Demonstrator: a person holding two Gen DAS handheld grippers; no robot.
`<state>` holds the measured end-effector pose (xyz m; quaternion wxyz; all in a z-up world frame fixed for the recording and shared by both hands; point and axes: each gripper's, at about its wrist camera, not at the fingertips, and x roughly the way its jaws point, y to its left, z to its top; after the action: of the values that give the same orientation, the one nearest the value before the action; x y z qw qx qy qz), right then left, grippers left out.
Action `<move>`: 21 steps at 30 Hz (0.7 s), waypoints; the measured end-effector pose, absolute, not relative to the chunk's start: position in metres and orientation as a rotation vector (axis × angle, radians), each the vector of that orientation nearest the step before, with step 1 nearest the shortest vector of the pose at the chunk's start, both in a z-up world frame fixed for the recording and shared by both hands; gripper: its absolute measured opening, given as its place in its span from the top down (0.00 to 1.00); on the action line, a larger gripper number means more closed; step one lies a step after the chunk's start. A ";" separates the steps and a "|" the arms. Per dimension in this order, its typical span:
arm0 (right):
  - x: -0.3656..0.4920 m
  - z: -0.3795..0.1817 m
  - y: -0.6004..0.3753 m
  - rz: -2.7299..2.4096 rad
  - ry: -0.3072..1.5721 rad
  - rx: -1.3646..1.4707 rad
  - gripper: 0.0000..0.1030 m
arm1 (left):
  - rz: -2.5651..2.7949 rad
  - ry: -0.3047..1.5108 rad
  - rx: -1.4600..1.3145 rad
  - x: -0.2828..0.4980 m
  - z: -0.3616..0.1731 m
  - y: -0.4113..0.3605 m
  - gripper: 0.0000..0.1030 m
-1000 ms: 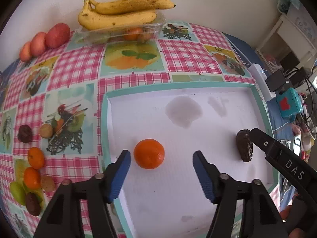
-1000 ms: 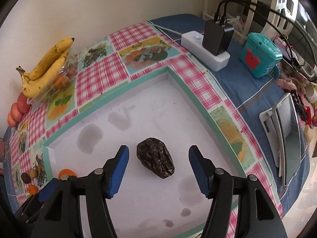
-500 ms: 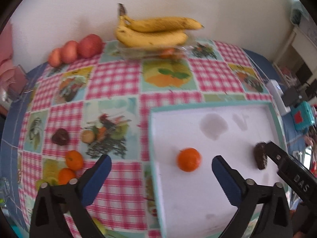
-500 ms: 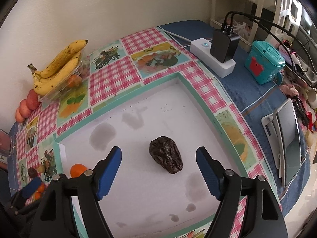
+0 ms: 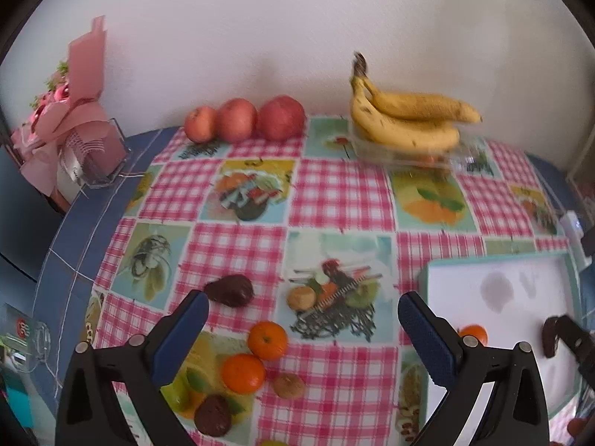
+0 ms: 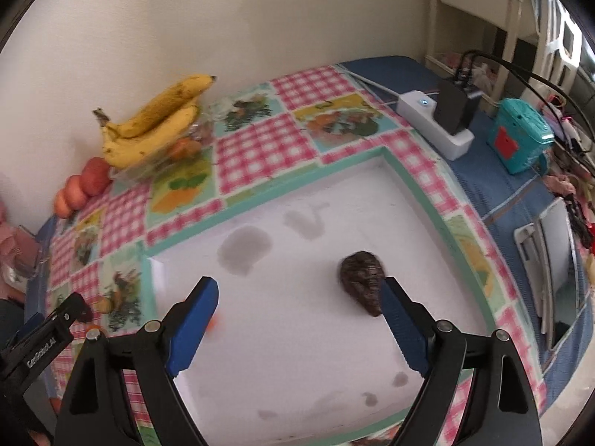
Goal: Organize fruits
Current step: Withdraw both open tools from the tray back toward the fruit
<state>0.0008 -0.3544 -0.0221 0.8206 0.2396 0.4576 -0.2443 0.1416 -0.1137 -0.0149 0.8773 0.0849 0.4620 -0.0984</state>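
Holding my left tool [image 5: 303, 329] spread wide and empty above the pink checked tablecloth [image 5: 334, 193], I note its jaws have just been opening; between its blue pads [image 5: 182, 338] lie two small orange tangerines [image 5: 267, 340], a dark wrinkled fruit [image 5: 230, 290] and a small brown round fruit [image 5: 301, 297]; a third tangerine [image 5: 472, 334] rests in the white tray with teal rim [image 5: 494, 256] off to the right. My right tool [image 6: 299, 316] also stands wide, gripping nothing, jaws likewise just opened; a dark wrinkled avocado-shaped fruit [image 6: 362, 275] lies on the white tray [image 6: 297, 353] just beside the right pad [image 6: 403, 330]. Yellow bananas [image 5: 405, 122] and red apples [image 5: 241, 119] sit by the wall.
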 end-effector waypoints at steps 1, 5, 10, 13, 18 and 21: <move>0.002 -0.022 -0.351 -0.512 0.978 0.509 0.14 | -0.203 0.956 0.167 0.143 -0.014 -0.110 0.00; 0.006 -0.023 -0.343 -0.515 0.980 0.496 0.14 | -0.159 0.896 0.112 0.147 -0.008 -0.091 0.00; 0.009 -0.023 -0.336 -0.515 0.980 0.477 0.14 | -0.144 0.896 0.073 0.151 -0.006 -0.072 0.00; 0.015 -0.027 -0.331 -0.505 0.996 0.487 0.14 | -0.138 0.941 0.046 0.156 -0.009 -0.057 0.00; 0.025 -0.027 -0.313 -0.503 1.006 0.449 0.14 | -0.142 0.974 0.068 0.159 -0.013 -0.043 0.00; 0.031 -0.023 -0.300 -0.495 0.983 0.426 0.14 | -0.150 0.966 0.090 0.160 -0.012 -0.035 0.00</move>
<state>0.0315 -0.3002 -0.0229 0.8309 0.2007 0.4635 -0.2334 0.1602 -0.0353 -0.0117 0.8820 0.0431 0.4637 -0.0719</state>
